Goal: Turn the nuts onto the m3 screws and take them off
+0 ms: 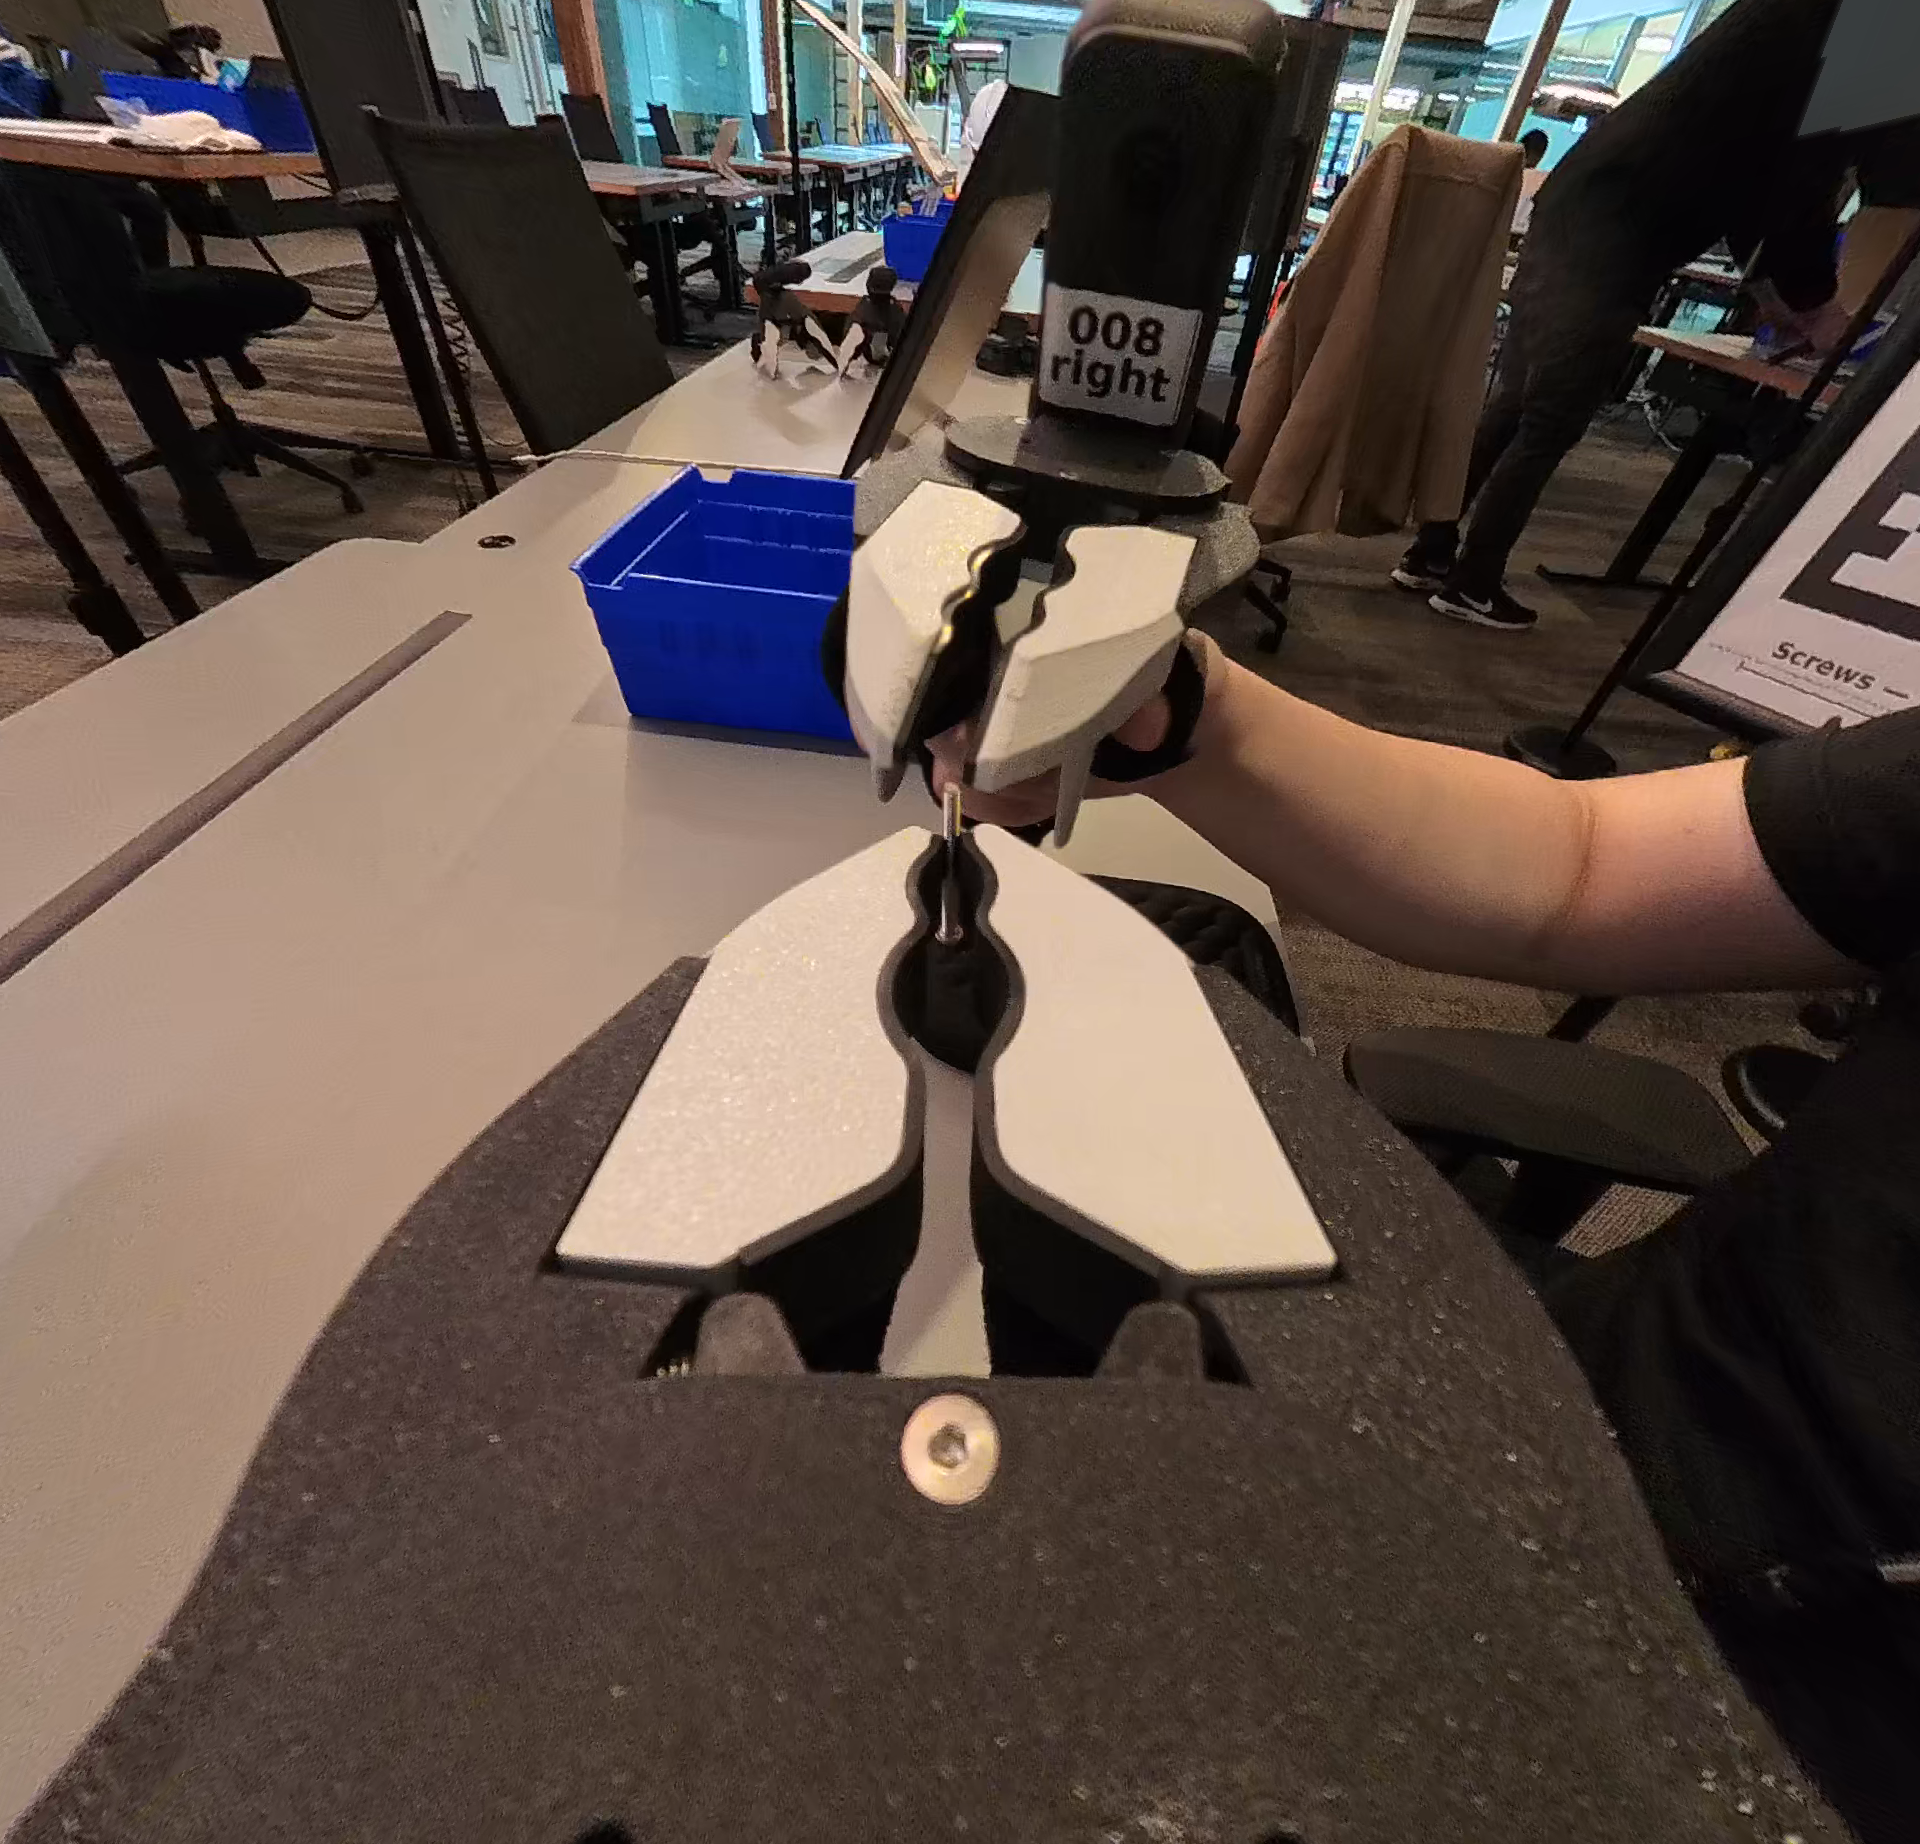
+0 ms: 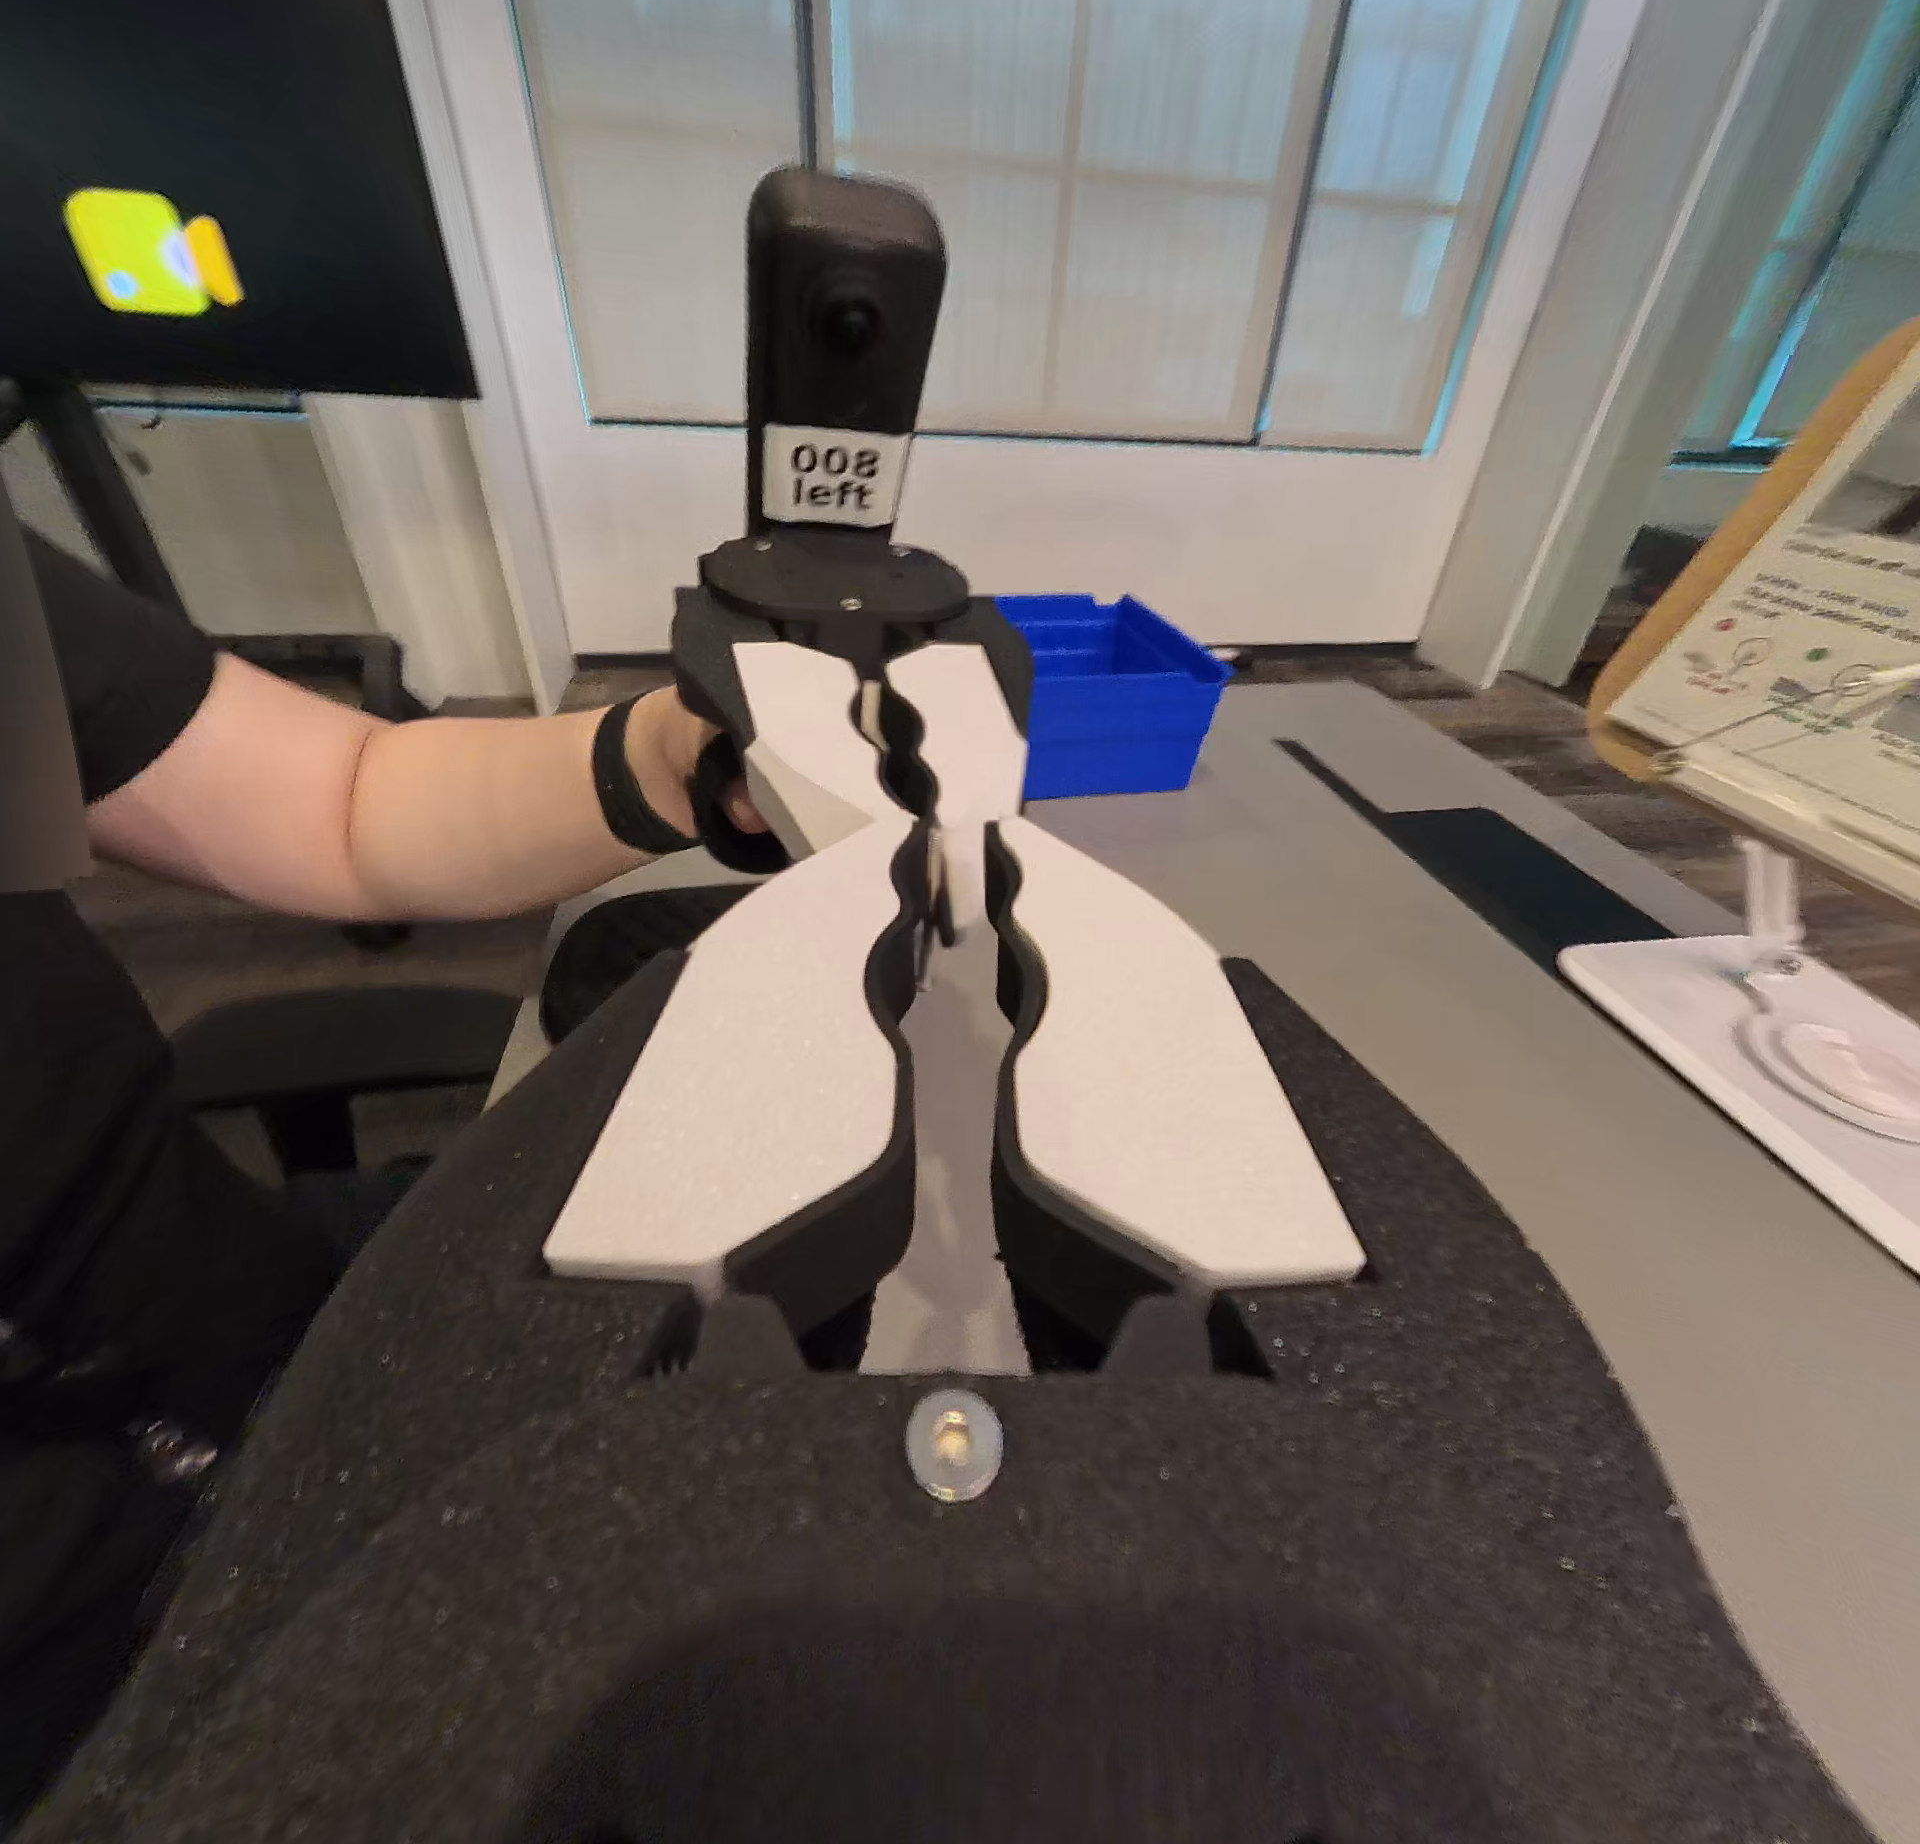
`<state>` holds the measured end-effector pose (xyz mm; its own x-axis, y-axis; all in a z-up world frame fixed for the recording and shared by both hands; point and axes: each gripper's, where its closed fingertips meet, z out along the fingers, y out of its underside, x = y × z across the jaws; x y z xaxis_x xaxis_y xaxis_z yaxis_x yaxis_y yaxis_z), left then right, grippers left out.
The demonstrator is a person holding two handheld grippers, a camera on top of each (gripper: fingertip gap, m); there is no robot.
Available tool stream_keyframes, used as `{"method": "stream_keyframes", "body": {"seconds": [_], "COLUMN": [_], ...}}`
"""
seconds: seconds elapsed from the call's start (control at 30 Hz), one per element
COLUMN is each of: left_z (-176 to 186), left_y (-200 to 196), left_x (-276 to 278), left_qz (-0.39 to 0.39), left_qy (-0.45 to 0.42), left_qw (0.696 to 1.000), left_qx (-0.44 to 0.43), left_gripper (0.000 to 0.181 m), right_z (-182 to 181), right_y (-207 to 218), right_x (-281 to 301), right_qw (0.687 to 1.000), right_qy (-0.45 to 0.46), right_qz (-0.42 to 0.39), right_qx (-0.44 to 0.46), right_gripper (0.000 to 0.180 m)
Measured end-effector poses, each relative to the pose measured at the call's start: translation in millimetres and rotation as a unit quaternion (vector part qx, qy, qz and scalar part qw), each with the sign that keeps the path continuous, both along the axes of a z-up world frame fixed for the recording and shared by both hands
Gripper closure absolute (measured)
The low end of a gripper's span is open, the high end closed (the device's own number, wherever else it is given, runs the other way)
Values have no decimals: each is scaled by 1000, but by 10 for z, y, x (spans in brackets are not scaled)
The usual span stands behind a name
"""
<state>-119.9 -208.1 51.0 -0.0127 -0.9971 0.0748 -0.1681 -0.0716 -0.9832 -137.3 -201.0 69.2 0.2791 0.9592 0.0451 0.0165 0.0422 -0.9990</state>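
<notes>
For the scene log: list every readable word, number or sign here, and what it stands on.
I do not quote writing; these things bear it.
White label on the black camera, left wrist view: printed, legible.
Second white label on the other black camera, right wrist view: printed, legible.
White sign with a black pattern, right edge: cut off.
Page on the clipboard: blurred, unreadable.

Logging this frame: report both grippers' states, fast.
Left gripper: shut on the screw, pinched at its fingertips.
Right gripper: tips at the screw's other end; whether it grips cannot be told.
</notes>
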Motion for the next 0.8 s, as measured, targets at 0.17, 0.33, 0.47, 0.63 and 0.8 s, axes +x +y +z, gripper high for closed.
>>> {"method": "stream_keyframes", "body": {"seconds": [0.17,0.33,0.47,0.63,0.8], "left_z": [-6,-39,-57,-69,59], "left_y": [-29,-75,-57,-24,56], "left_x": [6,11,10,-3,-26], "left_qz": [-9,-21,-17,-20,-34], "left_qy": [1,11,6,-14,-50], "left_qw": [1000,1000,1000,999,992], "left_qx": [-1,4,-8,-40,-112], "left_gripper": [179,179,157,159,167], "right_z": [-44,-76,-8,45,32], "right_y": [-51,-103,-91,-17,18], "right_x": [-29,-34,-12,46,22], "right_qw": [999,999,997,994,990], "right_qy": [-1,0,32,59,69], "right_qz": [26,45,48,41,42], "right_qx": [-21,-30,-49,-84,-118], "right_gripper": [177,178,178,178,178]}}
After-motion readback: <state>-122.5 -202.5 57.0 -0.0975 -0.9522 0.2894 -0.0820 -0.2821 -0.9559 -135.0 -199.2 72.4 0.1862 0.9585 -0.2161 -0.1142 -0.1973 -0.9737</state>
